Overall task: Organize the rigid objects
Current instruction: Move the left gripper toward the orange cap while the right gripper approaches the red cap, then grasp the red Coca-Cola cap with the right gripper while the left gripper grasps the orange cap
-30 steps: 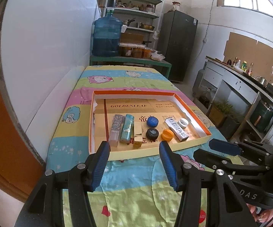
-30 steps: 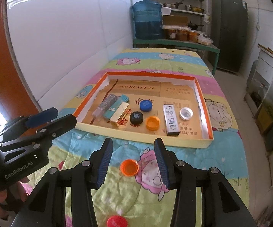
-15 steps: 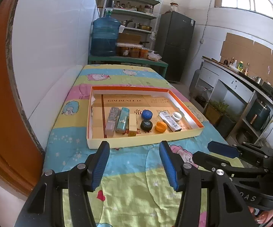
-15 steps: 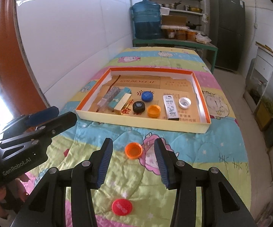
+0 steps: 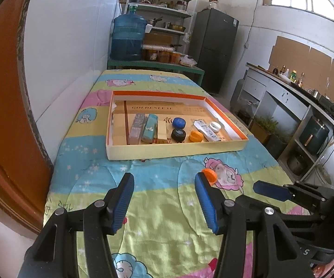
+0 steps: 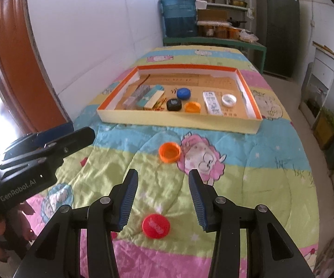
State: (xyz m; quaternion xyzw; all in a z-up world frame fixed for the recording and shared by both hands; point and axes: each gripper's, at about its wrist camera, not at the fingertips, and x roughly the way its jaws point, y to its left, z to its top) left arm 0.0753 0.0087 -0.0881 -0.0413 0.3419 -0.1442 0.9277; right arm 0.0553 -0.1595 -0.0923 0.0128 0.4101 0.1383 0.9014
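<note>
Both grippers hang over the cartoon-print quilt (image 6: 248, 162), pointing down toward it. The right gripper (image 6: 162, 180) has its blue-padded jaws spread with nothing between them; the red cap (image 6: 155, 226) lies flat on the quilt just below the gap, at about 6 o'clock from the fingertips. An orange cap (image 6: 169, 152), open side up, sits on the quilt at 12 o'clock from that gripper, apart from the pads. The left gripper (image 5: 164, 185) also stands with its jaws wide and empty; from its own view the same orange cap peeks out just past the tip of its right finger, at roughly 2 o'clock.

Farther up the quilt, at 12 o'clock, lies the shallow orange-rimmed tray (image 6: 178, 122). Inside it sit three slim boxes side by side at the left, then a blue cap (image 6: 183, 93), a black cap (image 6: 174, 104), a second orange cap (image 6: 192, 107), a white remote-like box (image 6: 211, 102) and a white cap (image 6: 228, 100)
</note>
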